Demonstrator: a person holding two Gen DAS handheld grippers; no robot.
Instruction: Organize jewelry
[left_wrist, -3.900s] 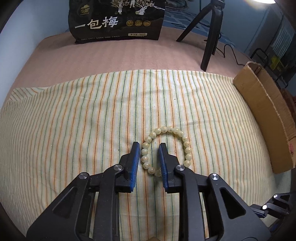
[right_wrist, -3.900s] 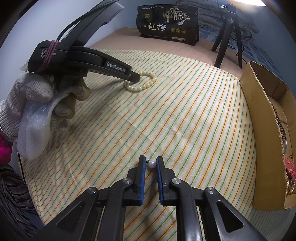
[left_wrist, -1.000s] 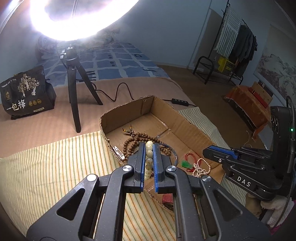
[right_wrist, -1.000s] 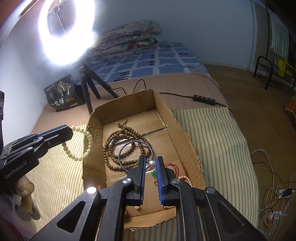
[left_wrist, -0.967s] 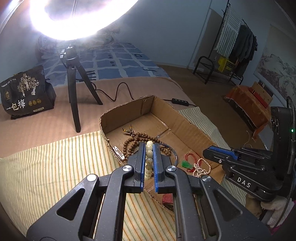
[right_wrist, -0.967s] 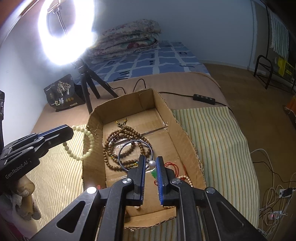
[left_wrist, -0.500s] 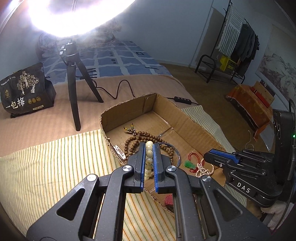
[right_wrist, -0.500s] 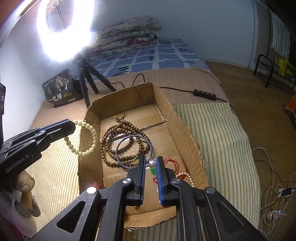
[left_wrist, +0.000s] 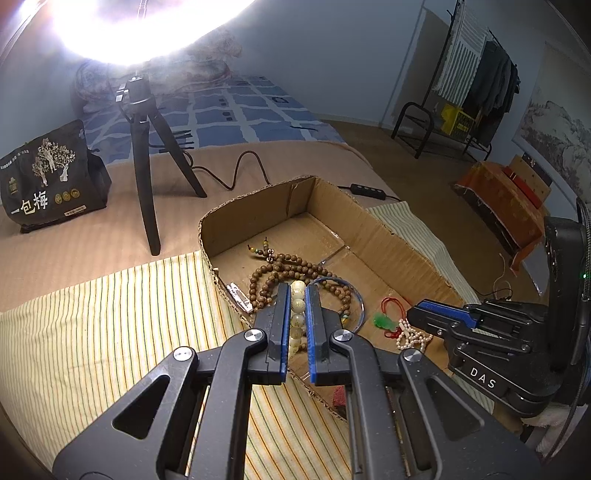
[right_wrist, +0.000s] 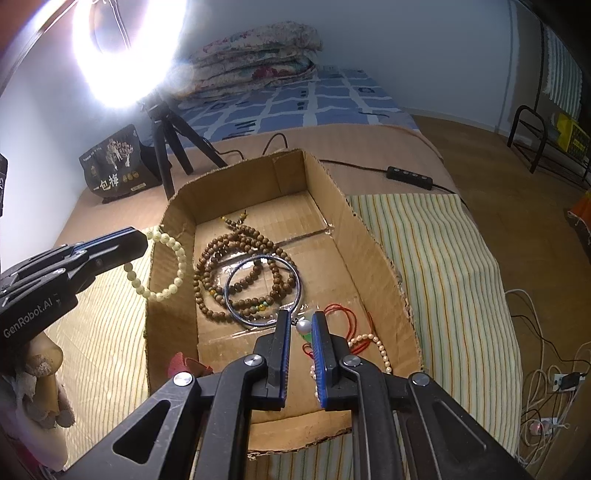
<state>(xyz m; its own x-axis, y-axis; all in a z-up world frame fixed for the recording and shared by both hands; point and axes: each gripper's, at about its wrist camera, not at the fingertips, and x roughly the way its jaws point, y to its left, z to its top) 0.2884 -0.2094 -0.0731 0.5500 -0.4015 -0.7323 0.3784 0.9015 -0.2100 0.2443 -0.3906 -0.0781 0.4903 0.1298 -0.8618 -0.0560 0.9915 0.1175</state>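
Over the left wall of the cardboard box (right_wrist: 173, 295), the cream bead bracelet (right_wrist: 173, 266) hangs clamped between the pads of the left gripper (left_wrist: 297, 314). Nearer the box's front edge, the right gripper (right_wrist: 301, 326) is closed on a small pearl piece (right_wrist: 304, 325). Below, on the box floor, lie brown wooden beads (right_wrist: 218, 266), a metal bangle (right_wrist: 262, 290), a red cord (right_wrist: 347, 317) and a pearl strand (right_wrist: 380, 349). Striped cloth (right_wrist: 436, 266) flanks the box.

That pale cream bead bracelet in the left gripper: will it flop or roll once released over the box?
Cream bead bracelet hangs in a sagging loop from the left gripper, so probably floppy. Round beads may roll slightly, though the cardboard box walls should contain them.
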